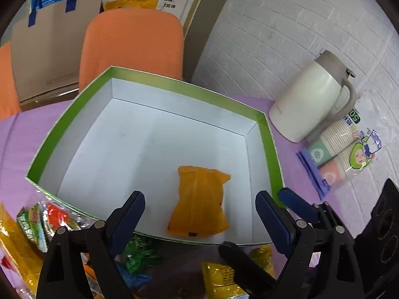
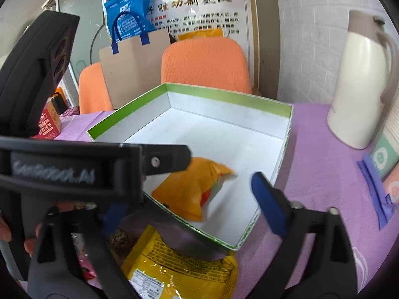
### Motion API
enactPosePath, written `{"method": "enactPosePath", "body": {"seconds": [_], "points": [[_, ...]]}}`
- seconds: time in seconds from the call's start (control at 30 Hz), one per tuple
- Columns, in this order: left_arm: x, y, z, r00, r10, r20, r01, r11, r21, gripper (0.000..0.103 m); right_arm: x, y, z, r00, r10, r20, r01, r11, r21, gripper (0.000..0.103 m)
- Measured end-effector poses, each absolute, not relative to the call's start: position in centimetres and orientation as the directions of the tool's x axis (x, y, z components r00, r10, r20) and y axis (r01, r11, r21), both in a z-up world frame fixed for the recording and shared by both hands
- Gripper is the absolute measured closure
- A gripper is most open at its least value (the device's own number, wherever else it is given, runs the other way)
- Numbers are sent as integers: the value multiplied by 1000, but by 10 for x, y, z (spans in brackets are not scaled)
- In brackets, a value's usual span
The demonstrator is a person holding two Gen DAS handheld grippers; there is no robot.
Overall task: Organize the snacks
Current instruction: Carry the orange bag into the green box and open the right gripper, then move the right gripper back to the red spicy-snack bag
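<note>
An open box (image 1: 269,147) with a green rim and white inside sits on the purple tablecloth; it also shows in the right wrist view (image 2: 224,99). One orange snack packet (image 1: 199,204) lies inside it near the front, and it shows in the right wrist view (image 2: 189,189) too. My left gripper (image 1: 199,221) is open and empty just above the packet. My right gripper (image 2: 189,206) is open and empty at the box's front edge, right beside the left gripper. A yellow snack packet (image 2: 182,269) lies on the cloth in front of the box. More snack packets (image 1: 37,224) lie at the front left.
A white jug (image 1: 309,99) stands at the right, against the brick wall. A sleeve of paper cups (image 1: 344,154) and a blue cloth (image 1: 314,172) lie beside it. Orange chairs (image 1: 132,44) and a paper bag (image 1: 47,54) stand behind the table. A red box (image 2: 48,122) sits far left.
</note>
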State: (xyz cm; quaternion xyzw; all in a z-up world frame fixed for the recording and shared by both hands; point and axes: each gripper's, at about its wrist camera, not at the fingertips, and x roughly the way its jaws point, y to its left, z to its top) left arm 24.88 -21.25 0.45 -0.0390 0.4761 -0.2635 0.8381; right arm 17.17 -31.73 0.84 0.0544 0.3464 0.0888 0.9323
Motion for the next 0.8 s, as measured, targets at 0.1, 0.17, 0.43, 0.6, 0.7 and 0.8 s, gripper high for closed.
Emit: {"method": "enactPosePath", "body": {"seconds": [0.1,0.17,0.43,0.6,0.7,0.8], "points": [[245,-202,11,415,-485,-769,409,855,-319,11,167,-315,10,739,203,-642,-146,979,140,8],[239,-193,21,441,-490,-752,411,855,-316,11,161,-314,15,736,197,-648,-151,980,127,7],[183,-145,82,577,-511,-638,471,846,-252,11,107,-313,63,784,206,-586,-153,978,139,1],[141,-113,91,632,-438,-639,415,888,-198,8,63,-301,85,828,227,-513,-176,973,146,1],[117,-93,81,626,-454,-634,409,883,-229,7,45,-296,82,821,272,-502,-204,961,186,1],[98,-70,64,608,-483,-630,396,872,-287,7,36,-289,70,788,297,-540,-217,954,208,1]]}}
